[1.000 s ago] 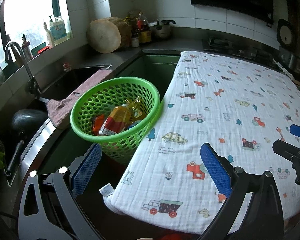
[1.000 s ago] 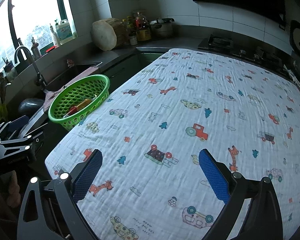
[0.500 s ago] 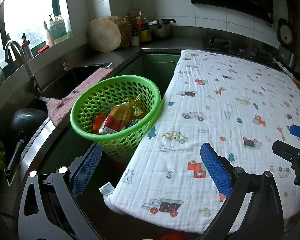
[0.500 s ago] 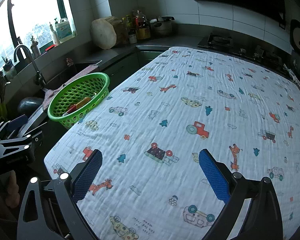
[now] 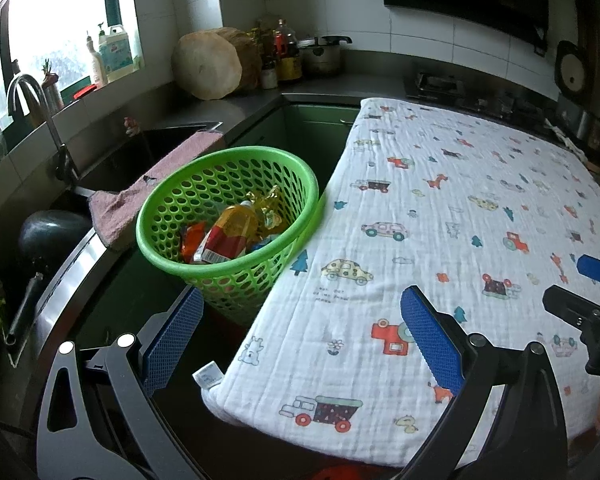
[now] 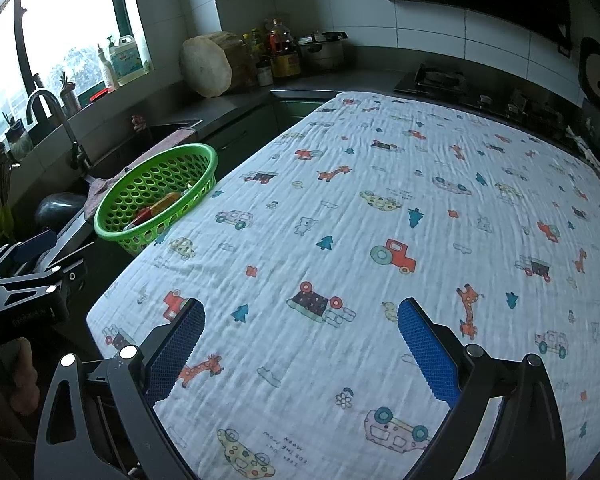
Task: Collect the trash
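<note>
While both grippers, left gripper (image 5: 300,332) and right gripper (image 6: 300,344), hover with fingers spread, empty: green basket (image 5: 228,216) holds wrappers (image 5: 228,236); printed cloth (image 6: 380,240) bare; collection apparently complete.

Little legible text is found. On the printed cloth (image 6: 380,208), a small caption is printed under a car motif just ahead of the right gripper (image 6: 300,344), between its fingers; it is seen upside down and appears to read "TAKE YOU / TO THE MOON", but this is uncertain. The same kind of two-line caption is seen under the yellow car motif ahead of the left gripper (image 5: 304,336); it is too small to read. Labels on the windowsill jug (image 5: 116,54), the counter bottles (image 5: 284,56) and the packaging in the green basket (image 5: 228,220) are blurred and cannot be read.
</note>
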`<state>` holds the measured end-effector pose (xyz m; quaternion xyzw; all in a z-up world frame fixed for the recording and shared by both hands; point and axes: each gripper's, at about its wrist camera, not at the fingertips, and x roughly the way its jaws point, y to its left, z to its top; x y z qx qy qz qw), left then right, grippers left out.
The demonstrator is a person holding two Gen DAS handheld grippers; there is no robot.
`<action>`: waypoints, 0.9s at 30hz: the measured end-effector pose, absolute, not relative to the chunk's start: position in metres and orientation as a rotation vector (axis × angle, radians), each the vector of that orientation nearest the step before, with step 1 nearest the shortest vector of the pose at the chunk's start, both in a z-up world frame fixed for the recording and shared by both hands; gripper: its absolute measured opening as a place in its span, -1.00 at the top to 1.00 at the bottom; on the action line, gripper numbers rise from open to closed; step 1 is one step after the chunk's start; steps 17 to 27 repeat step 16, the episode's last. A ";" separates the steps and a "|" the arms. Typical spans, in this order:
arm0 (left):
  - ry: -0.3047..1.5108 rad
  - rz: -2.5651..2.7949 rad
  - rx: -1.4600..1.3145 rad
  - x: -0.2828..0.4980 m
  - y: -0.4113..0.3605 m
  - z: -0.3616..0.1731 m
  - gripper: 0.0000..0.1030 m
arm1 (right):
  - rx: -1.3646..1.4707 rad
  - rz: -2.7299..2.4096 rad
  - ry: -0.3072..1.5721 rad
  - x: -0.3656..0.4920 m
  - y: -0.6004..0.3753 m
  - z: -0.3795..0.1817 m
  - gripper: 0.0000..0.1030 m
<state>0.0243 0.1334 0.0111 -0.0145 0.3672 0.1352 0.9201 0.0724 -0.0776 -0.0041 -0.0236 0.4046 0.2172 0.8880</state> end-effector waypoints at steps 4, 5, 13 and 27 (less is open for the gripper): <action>0.756 0.289 -0.030 0.025 0.135 0.011 -0.90 | -0.051 0.452 0.844 0.072 -0.078 -0.004 -0.82; 0.756 0.292 -0.028 0.025 0.135 0.011 -0.90 | -0.052 0.452 0.844 0.072 -0.078 -0.004 -0.82; 0.765 0.286 -0.010 0.027 0.132 0.009 -0.90 | -0.054 0.453 0.846 0.073 -0.078 -0.005 -0.83; 0.766 0.276 -0.006 0.028 0.130 0.008 -0.90 | -0.055 0.453 0.849 0.073 -0.078 -0.006 -0.83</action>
